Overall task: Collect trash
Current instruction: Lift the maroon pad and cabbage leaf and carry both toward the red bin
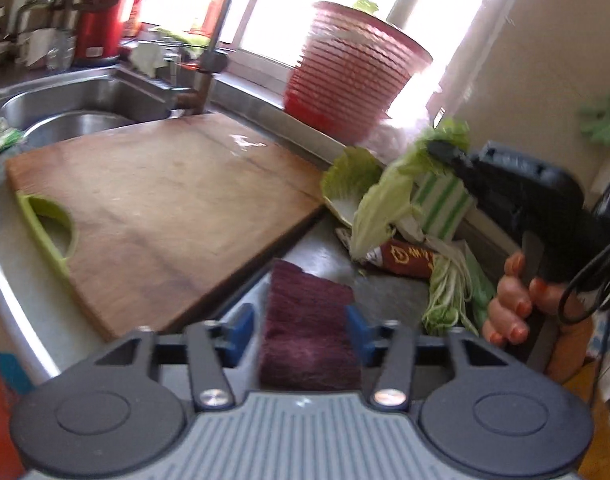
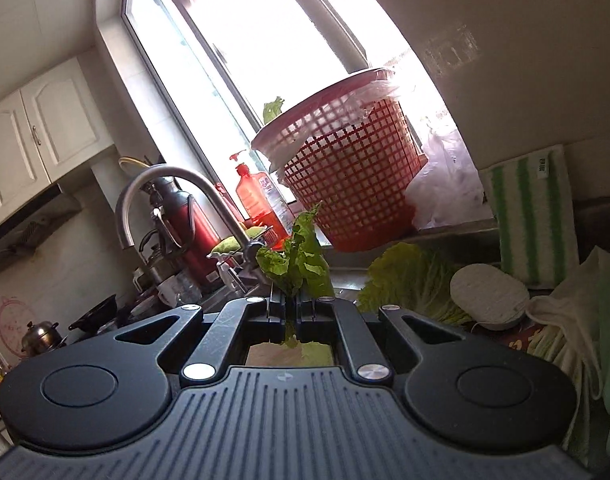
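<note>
My left gripper (image 1: 301, 332) is open low over the steel counter, its blue pads (image 1: 241, 330) on either side of a maroon scouring pad (image 1: 309, 316) that lies flat and loose. My right gripper (image 2: 291, 304) is shut on a green cabbage leaf (image 2: 299, 252), which hangs from its black tip (image 1: 439, 147) in the left wrist view. A red mesh basket (image 2: 345, 184) lined with a white plastic bag stands on the windowsill beyond, a leaf (image 2: 273, 109) poking over its rim. More cabbage leaves (image 1: 351, 176) and a red snack wrapper (image 1: 405, 260) lie on the counter.
A wooden cutting board (image 1: 165, 200) covers the counter left of the scraps, with the steel sink (image 1: 77, 100) and faucet (image 2: 177, 184) behind it. A green-striped cloth (image 2: 533, 216) leans on the wall, a white oval sponge (image 2: 489, 292) below it. A hand (image 1: 509, 304) grips the right tool.
</note>
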`<state>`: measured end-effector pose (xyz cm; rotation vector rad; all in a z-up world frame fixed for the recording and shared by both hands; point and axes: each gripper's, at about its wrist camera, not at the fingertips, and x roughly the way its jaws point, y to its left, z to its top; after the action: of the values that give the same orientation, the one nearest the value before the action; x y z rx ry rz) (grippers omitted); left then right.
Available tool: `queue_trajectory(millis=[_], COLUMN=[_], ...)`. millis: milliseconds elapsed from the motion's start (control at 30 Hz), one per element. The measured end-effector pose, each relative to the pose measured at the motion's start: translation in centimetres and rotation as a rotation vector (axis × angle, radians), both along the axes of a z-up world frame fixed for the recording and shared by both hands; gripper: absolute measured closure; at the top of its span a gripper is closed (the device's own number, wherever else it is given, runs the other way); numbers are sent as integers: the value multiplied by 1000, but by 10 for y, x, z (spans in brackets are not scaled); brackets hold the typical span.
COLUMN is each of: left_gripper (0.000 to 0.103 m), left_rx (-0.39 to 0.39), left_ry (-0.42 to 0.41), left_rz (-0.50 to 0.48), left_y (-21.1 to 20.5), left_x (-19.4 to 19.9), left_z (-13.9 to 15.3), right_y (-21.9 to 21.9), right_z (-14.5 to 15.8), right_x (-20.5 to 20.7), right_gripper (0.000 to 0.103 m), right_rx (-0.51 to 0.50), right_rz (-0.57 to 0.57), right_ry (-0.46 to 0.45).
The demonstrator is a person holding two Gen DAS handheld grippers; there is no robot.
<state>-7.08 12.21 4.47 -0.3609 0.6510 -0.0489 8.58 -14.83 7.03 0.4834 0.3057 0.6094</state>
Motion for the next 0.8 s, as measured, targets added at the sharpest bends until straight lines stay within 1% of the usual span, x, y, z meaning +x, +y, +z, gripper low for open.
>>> queue_trajectory(millis=[33, 67, 133, 200, 267, 300, 400, 467, 533, 733, 800], left_gripper=[27, 21, 21, 19, 11, 10, 8, 6, 5, 5, 6], left_rx=[17, 30, 73, 135, 193, 210, 259, 297, 323, 341, 357], left_ry=[4, 7, 15, 24, 44, 52, 76, 94, 110, 156, 149], left_rz=[-14, -28, -49, -59, -63, -70, -77, -72, -69, -49, -31], left_y=[-6, -10, -20, -30, -39, -42, -51, -55, -56, -55, -55], left_x=[4, 8, 16, 24, 33, 36, 44, 47, 51, 59, 60], left_z=[-3, -5, -9, -11, -13, -13, -16, -19, -23, -36, -38], right_y=[-2, -6, -7, -10, -13, -16, -20, -23, -28, -39, -39], right_z=[-2, -3, -5, -5, -7, -10, -12, -14, -16, -21, -23], right_x=[-4, -8, -7, -8, -5, -7, -11, -9, -8, -7, -8], right_gripper=[97, 97, 98, 97, 97, 97, 97, 97, 97, 97, 97], right_rx=[4, 11, 21, 25, 35, 39, 42, 59, 74, 108, 108], right_rz=[3, 6, 9, 9, 9, 11, 4, 5, -3, -17, -13], right_ry=[-1, -1, 1, 4, 14, 16, 18, 31, 42, 69, 75])
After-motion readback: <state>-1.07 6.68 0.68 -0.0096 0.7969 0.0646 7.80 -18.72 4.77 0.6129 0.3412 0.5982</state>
